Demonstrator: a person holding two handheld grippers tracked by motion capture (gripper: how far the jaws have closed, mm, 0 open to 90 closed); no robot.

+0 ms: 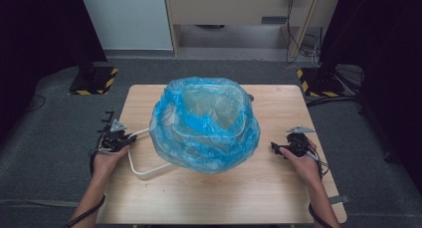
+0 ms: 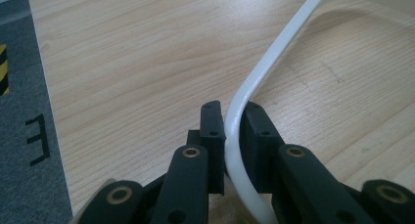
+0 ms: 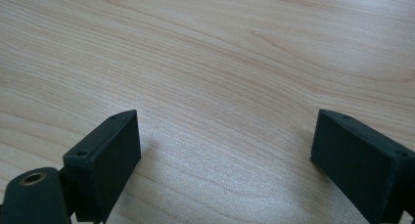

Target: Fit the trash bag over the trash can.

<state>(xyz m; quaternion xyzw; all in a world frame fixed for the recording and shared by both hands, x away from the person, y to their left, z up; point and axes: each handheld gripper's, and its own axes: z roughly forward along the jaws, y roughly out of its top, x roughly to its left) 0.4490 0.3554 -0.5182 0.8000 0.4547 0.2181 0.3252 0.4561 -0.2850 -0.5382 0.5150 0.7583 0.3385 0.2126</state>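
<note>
The left gripper (image 2: 234,117) is clamped on the white handle (image 2: 274,57) of the bag-lined basket (image 1: 205,123), which lies ahead of it. The right gripper (image 3: 225,136) rests spread wide and empty. The grasp looks made; the next move likely calls for a steady pull.

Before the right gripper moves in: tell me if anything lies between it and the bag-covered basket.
Nothing visible. Bare table lies between the open right gripper and the blue bag over the basket. The left gripper is shut on the white handle.
</note>
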